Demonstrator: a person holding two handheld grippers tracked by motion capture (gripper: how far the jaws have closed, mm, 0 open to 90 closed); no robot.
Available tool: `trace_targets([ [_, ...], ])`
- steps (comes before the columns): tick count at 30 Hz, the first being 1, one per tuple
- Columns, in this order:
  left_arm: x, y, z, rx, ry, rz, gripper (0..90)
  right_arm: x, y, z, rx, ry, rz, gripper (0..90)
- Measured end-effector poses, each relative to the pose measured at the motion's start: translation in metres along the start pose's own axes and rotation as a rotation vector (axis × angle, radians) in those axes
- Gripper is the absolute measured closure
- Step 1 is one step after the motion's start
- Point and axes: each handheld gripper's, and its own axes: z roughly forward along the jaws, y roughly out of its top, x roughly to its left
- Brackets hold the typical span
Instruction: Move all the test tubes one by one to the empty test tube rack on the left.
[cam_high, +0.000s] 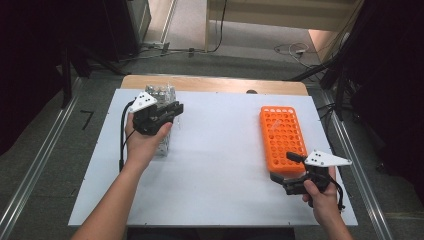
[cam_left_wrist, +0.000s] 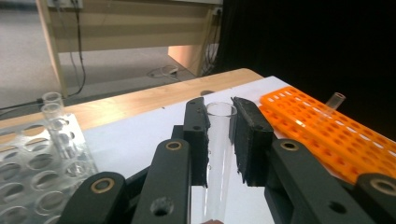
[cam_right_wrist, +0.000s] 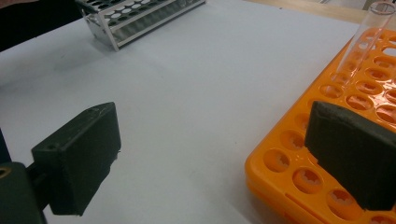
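Note:
My left gripper (cam_high: 175, 113) is shut on a clear glass test tube (cam_left_wrist: 218, 144), which stands upright between the black pads (cam_left_wrist: 248, 140) in the left gripper view. It hovers over a clear plastic rack (cam_high: 163, 95) at the table's left, where a few tubes (cam_left_wrist: 55, 116) stand. An orange rack (cam_high: 283, 134) lies at the right with one tube (cam_right_wrist: 365, 37) leaning in a far hole. My right gripper (cam_high: 285, 168) stands open at that rack's near left corner, one jaw above the rack (cam_right_wrist: 289, 163) and the other over bare table.
A white board (cam_high: 220, 150) covers the wooden table (cam_high: 215, 83). Open surface lies between the two racks. Cables run across the floor beyond the table, and metal rails flank it on both sides.

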Motion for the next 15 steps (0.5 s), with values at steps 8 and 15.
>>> trace_targets([
  [8,0.019,0.008,0.01,-0.013,0.05,0.007,74.6,-0.002,-0.001,-0.001,-0.003,-0.007,0.001,2.7],
  [15,0.037,0.016,0.02,-0.027,0.118,-0.012,74.6,-0.002,-0.001,0.0,-0.002,-0.005,0.004,2.7],
])
